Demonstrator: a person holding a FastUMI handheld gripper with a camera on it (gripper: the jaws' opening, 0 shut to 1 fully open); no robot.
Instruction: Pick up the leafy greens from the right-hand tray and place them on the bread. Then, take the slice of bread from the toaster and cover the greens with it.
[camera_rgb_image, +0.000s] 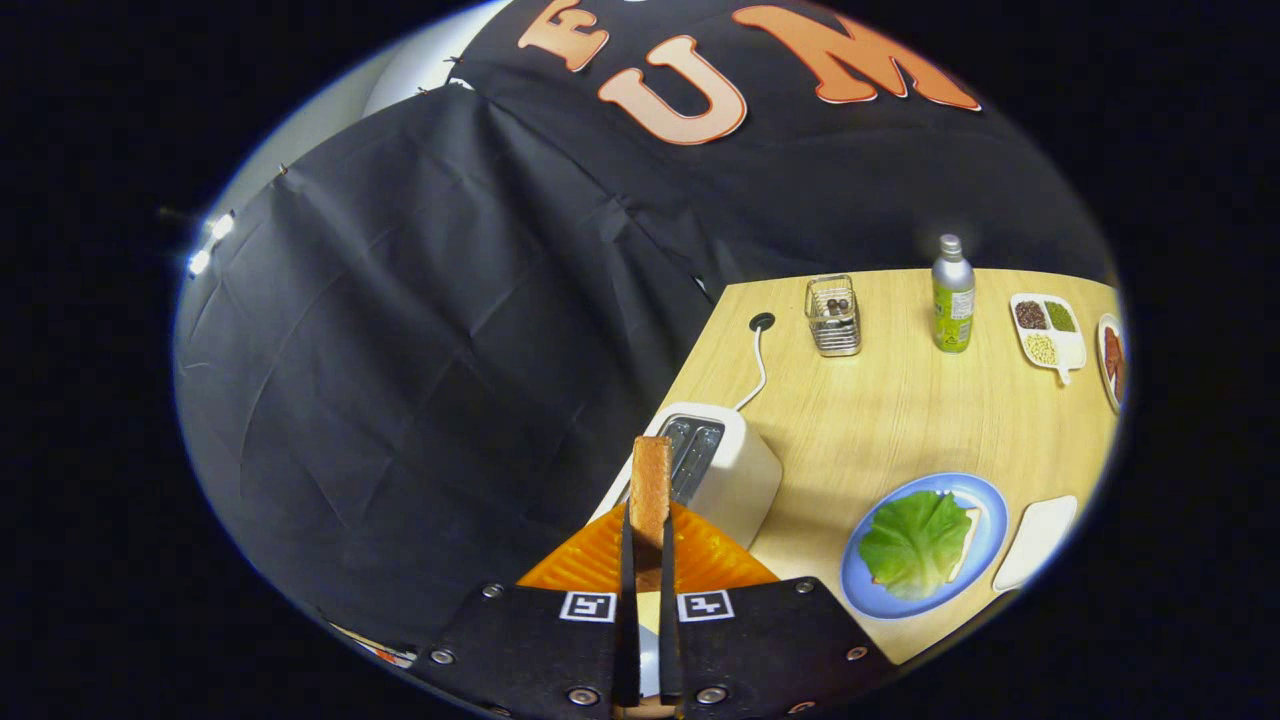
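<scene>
The tongs pinch the bread slice edge-on above the toaster; it looks light, stiff and crumbly, so a gentle hold suits carrying it right to the greens.

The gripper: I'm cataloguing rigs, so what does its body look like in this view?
The gripper has a black, flat-topped body with silver screws along its edges and two square black-and-white tags beside the slot. Ribbed orange, wedge-shaped pieces lead forward to two thin, narrow jaws.
</scene>
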